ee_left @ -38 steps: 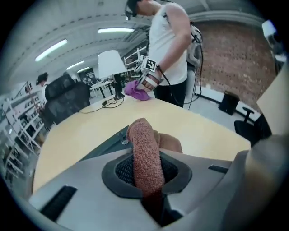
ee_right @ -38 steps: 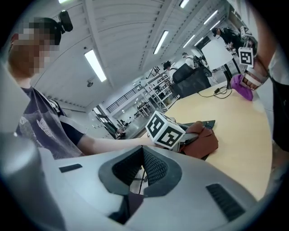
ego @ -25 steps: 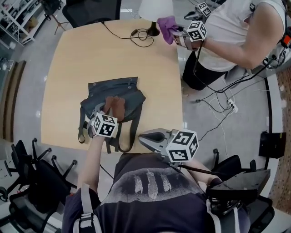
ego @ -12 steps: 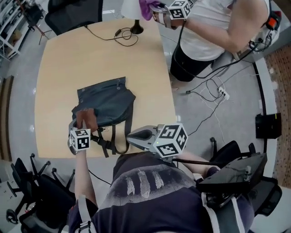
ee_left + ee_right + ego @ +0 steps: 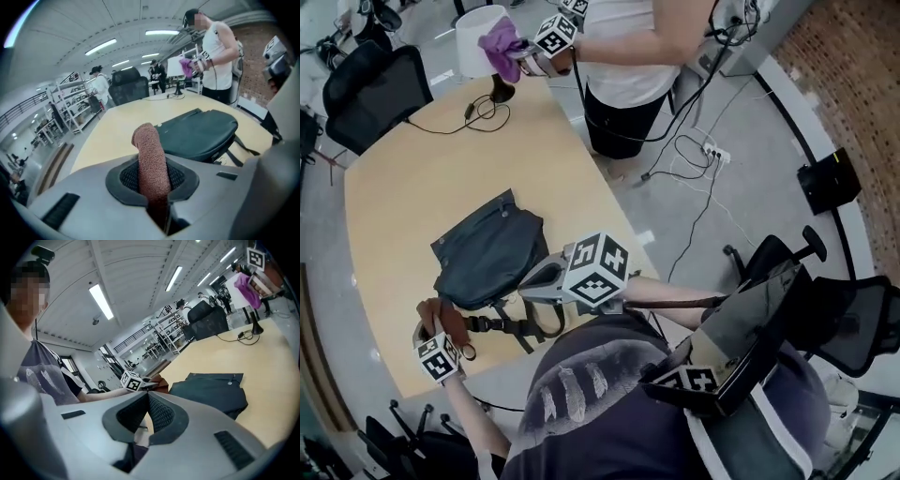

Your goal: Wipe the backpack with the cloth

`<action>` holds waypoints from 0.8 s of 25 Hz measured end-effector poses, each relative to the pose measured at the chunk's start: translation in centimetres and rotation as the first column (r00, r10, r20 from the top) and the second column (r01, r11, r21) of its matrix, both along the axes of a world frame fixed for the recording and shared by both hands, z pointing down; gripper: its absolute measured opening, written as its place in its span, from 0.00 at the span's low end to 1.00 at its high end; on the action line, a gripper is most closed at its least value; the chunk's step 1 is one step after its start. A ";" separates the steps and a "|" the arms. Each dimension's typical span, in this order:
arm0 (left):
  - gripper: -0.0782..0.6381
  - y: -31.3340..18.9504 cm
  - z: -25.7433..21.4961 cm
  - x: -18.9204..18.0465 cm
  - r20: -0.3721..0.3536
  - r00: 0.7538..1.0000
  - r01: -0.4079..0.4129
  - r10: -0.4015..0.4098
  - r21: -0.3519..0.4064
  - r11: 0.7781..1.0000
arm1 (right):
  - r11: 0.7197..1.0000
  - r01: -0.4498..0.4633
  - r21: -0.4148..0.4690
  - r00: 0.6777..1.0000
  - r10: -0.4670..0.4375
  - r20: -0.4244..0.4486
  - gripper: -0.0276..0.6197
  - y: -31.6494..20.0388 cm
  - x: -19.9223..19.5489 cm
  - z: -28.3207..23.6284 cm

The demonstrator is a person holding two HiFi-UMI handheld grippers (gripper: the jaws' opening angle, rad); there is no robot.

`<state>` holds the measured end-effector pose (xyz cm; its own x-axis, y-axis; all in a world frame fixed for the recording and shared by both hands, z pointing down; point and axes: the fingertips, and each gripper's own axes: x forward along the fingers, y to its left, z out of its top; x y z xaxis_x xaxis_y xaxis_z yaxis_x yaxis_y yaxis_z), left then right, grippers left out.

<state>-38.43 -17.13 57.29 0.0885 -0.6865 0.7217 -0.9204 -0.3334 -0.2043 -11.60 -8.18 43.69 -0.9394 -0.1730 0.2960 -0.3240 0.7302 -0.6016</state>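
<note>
The dark grey backpack point(image 5: 487, 255) lies flat on the wooden table point(image 5: 403, 187), straps trailing toward the near edge. My left gripper point(image 5: 441, 323) is shut on a brown cloth point(image 5: 439, 312), just off the backpack's near-left corner beside the straps. In the left gripper view the cloth point(image 5: 151, 159) sticks up between the jaws of the left gripper point(image 5: 153, 180), with the backpack point(image 5: 199, 133) ahead to the right. My right gripper point(image 5: 536, 279) hovers at the table's near edge by the straps, shut on nothing; in its own view the right gripper point(image 5: 147, 412) faces the backpack point(image 5: 211, 391).
Another person point(image 5: 628, 47) stands at the table's far end, holding a purple cloth point(image 5: 501, 42) in grippers near a white lamp point(image 5: 476, 37). A black cable point(image 5: 473, 114) lies on the far tabletop. Office chairs point(image 5: 366, 80) stand round the table; cables cross the floor point(image 5: 712, 150).
My left gripper has slid the brown cloth off the backpack's top, toward the near-left table edge. The head view has swung round. My right gripper stays near the front edge.
</note>
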 end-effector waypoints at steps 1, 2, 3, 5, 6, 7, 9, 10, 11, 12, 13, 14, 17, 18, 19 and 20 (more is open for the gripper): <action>0.19 -0.6 -1.2 1.5 -0.051 0.997 -0.053 0.055 0.033 0.998 | 0.999 -0.006 0.033 1.000 0.006 -0.009 0.05 -0.6 -0.2 -0.5; 0.19 -1.1 -2.5 3.1 -0.108 0.988 -0.106 0.113 0.071 0.992 | 0.998 -0.008 0.070 1.000 0.009 -0.016 0.05 -1.1 -0.5 -1.1; 0.19 -1.4 -3.8 4.8 -0.169 0.971 -0.151 0.168 0.110 0.982 | 0.995 -0.009 0.104 1.000 0.011 -0.019 0.05 -1.4 -0.8 -1.7; 0.19 -1.6 -5.9 7.8 -0.281 0.926 -0.209 0.254 0.179 0.961 | 0.990 -0.019 0.139 1.000 0.021 -0.011 0.05 -1.7 -1.6 -2.9; 0.19 -1.5 -6.7 9.2 -0.319 0.903 -0.232 0.289 0.207 0.951 | 0.990 -0.030 0.138 1.000 0.031 -0.002 0.05 -1.6 -1.8 -3.3; 0.19 -1.2 -7.4 10.4 -0.341 0.883 -0.254 0.322 0.230 0.940 | 0.991 -0.041 0.131 0.999 0.041 0.007 0.05 -1.5 -1.8 -3.5; 0.19 -0.2 -8.6 12.7 -0.354 0.856 -0.295 0.377 0.265 0.918 | 0.992 -0.049 0.116 0.999 0.047 0.021 0.05 -0.8 -1.7 -3.6; 0.19 0.5 -9.2 13.8 -0.356 0.846 -0.310 0.398 0.278 0.909 | 0.993 -0.043 0.114 0.999 0.040 0.028 0.05 -0.3 -1.6 -3.7; 0.19 1.4 -9.9 14.7 -0.359 0.837 -0.320 0.413 0.291 0.902 | 0.993 -0.034 0.115 0.999 0.030 0.038 0.05 0.3 -1.5 -3.8; 0.19 2.3 -10.6 15.6 -0.362 0.830 -0.326 0.424 0.303 0.896 | 0.993 -0.024 0.120 0.999 0.018 0.050 0.05 0.9 -1.3 -4.1; 0.19 3.1 -11.3 16.3 -0.364 0.825 -0.329 0.433 0.314 0.891 | 0.992 -0.013 0.127 0.998 0.005 0.063 0.05 1.4 -1.2 -4.4; 0.19 3.9 -11.9 17.1 -0.362 0.823 -0.332 0.439 0.322 0.887 | 0.991 -0.004 0.135 0.997 -0.006 0.076 0.05 1.9 -0.9 -4.8; 0.19 6.4 -13.1 19.6 -0.341 0.826 -0.342 0.449 0.331 0.880 | 0.988 0.023 0.151 0.993 -0.039 0.107 0.05 3.6 0.6 -5.4; 0.19 7.4 -13.3 20.4 -0.336 0.829 -0.341 0.447 0.330 0.880 | 0.989 0.033 0.147 0.992 -0.050 0.118 0.05 4.4 1.1 -5.4; 0.19 8.4 -13.4 21.2 -0.335 0.832 -0.337 0.442 0.328 0.882 | 0.989 0.043 0.140 0.990 -0.062 0.130 0.05 5.3 1.8 -5.3; 0.19 9.5 -13.5 22.0 -0.336 0.835 -0.331 0.436 0.326 0.886 | 0.990 0.054 0.132 0.987 -0.073 0.143 0.05 6.2 2.4 -5.2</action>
<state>-16.42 -7.66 43.76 0.6185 -0.6855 0.3841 -0.7480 -0.6634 0.0204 -9.16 -1.95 38.46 -0.9812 -0.1390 0.1337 -0.1897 0.8199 -0.5402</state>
